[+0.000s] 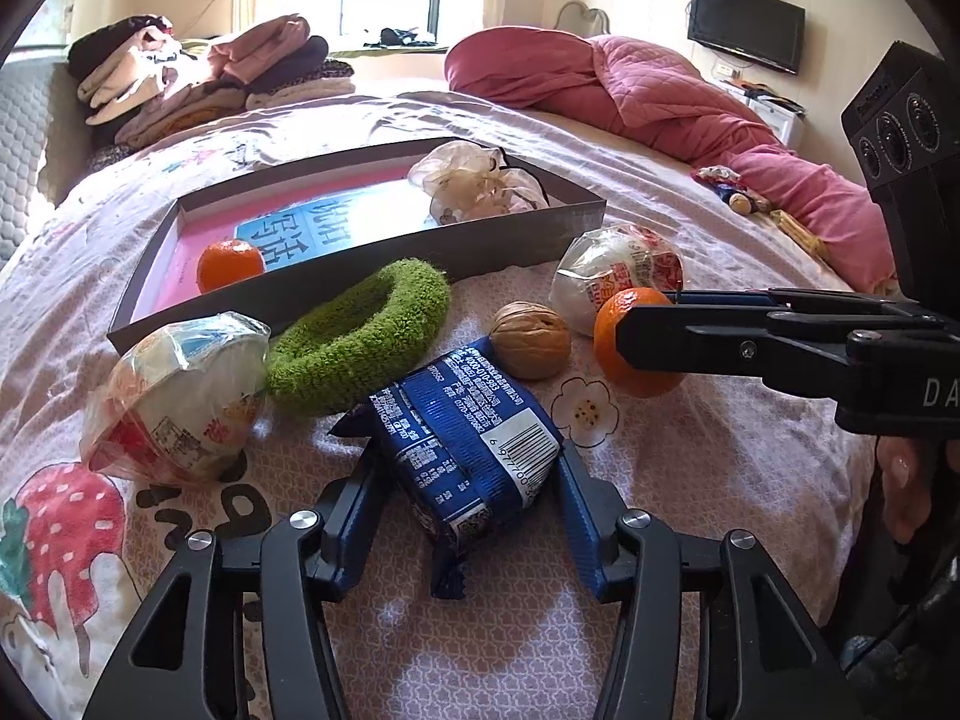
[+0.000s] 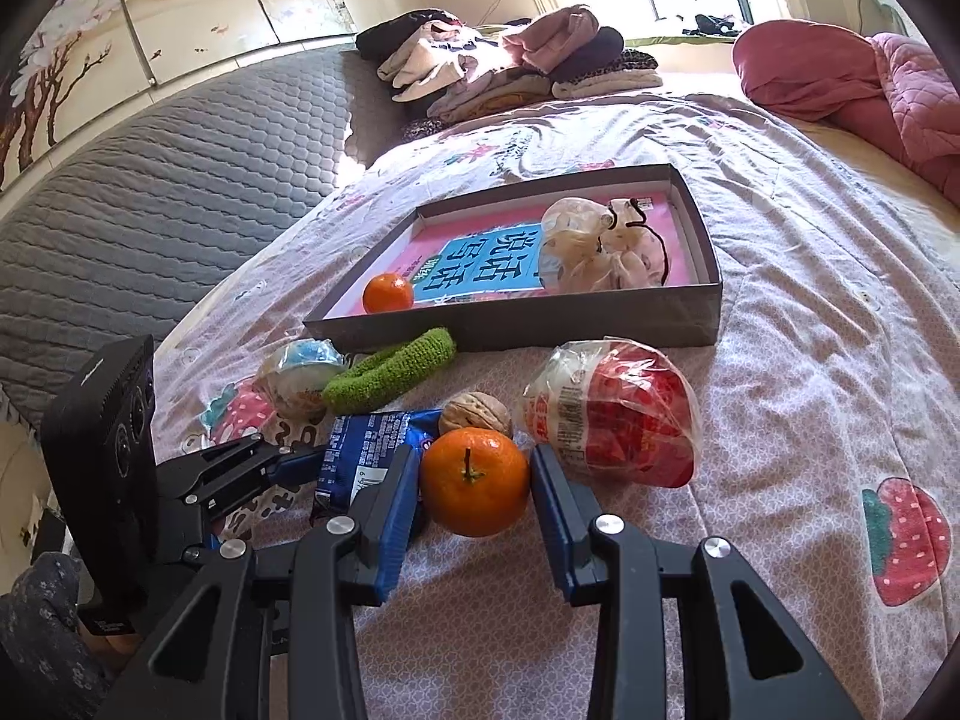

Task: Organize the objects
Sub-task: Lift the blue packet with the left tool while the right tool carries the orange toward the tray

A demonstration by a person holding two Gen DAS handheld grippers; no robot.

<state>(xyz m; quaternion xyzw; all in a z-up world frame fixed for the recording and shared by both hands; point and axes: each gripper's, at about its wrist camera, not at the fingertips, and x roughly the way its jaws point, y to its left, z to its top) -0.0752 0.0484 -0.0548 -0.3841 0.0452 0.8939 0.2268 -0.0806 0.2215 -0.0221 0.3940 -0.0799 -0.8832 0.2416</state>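
Loose items sit clustered on the bedsheet (image 1: 690,480) just in front of the shallow grey box (image 1: 384,264), which already holds a small orange (image 1: 230,264) and a bagged bundle (image 1: 474,183), so the box looks like the collecting spot. Left gripper (image 1: 465,510) comes in low and level, jaws spread either side of the blue snack packet (image 1: 474,420); right pad touches or nearly touches the wrapper, left pad a bit apart, no squeeze visible. Right gripper (image 2: 474,489) reaches in from the right, also low, jaws straddling the second orange (image 2: 475,482); pads look right against its sides, but I cannot tell if it is really clamped. Walnut (image 2: 475,414), green knitted ring (image 2: 390,373) and two wrapped buns (image 2: 612,414) (image 1: 180,396) lie untouched outside the box. Probably both picks come next.
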